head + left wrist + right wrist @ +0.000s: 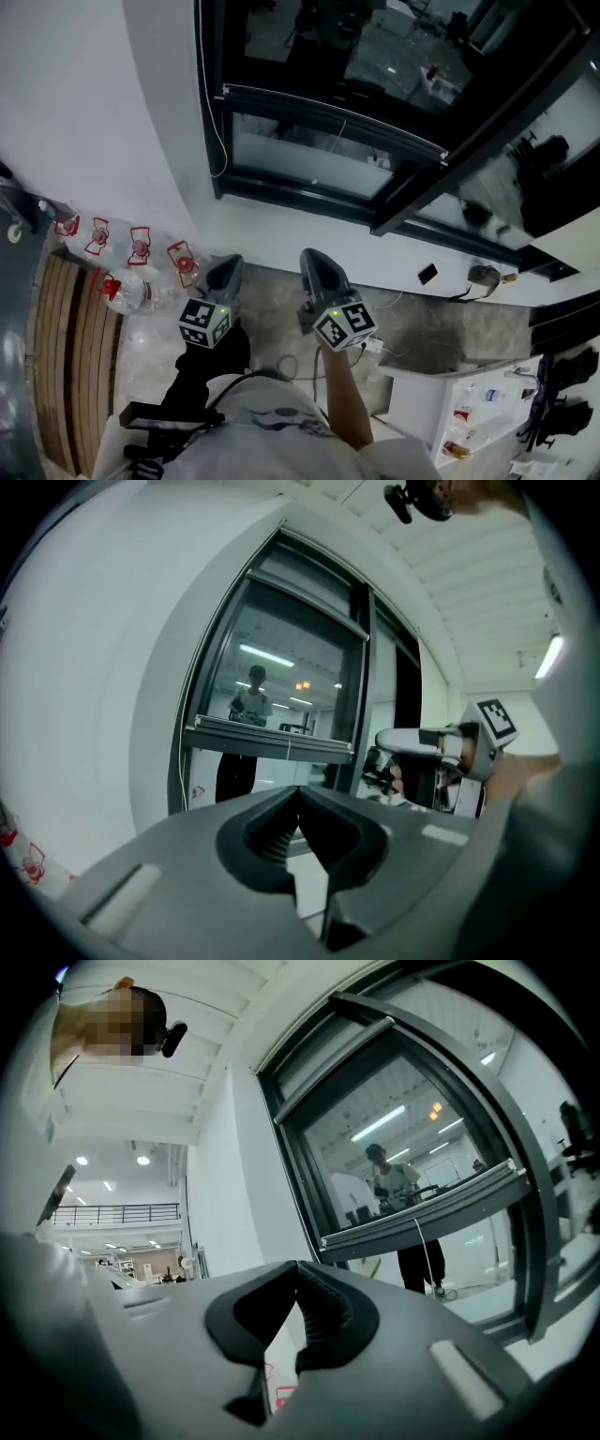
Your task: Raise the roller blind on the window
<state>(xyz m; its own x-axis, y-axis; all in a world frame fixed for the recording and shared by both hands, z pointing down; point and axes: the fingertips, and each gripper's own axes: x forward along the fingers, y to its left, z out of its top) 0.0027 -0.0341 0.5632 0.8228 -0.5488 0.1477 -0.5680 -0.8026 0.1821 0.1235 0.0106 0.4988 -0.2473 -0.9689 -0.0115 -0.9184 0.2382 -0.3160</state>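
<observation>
Your shirt [272, 441] fills the bottom of the head view, with both arms stretched out over a grey speckled floor [431, 328]. You've got the left gripper [225, 266] and the right gripper [315, 261] aimed at the white strip of wall under the window [300, 199], near each other and touching nothing. Up on the dark glass, the roller blind's bottom bar [333, 114] hangs straight across, well apart from both tips. Its cord loop [214, 141] dangles down the left edge of the frame against the white wall [94, 103]. Off to your left, some clear bottles with red labels [139, 246] sit next to wooden slats [56, 356]. Lower right there's a white shelf unit [478, 412].

Left gripper view: jaws pressed together at the tips, nothing in them. Past them you see the window with the bar across it. Your other gripper pokes in from the right with its marker cube [497, 720].

Right gripper view: same deal, jaws closed up with nothing between. The bar runs on a slant, a thin string [418, 1241] hangs off it, and the glass is full of ceiling-light reflections. To the left is a bright hall with a railing [112, 1213] up high.
</observation>
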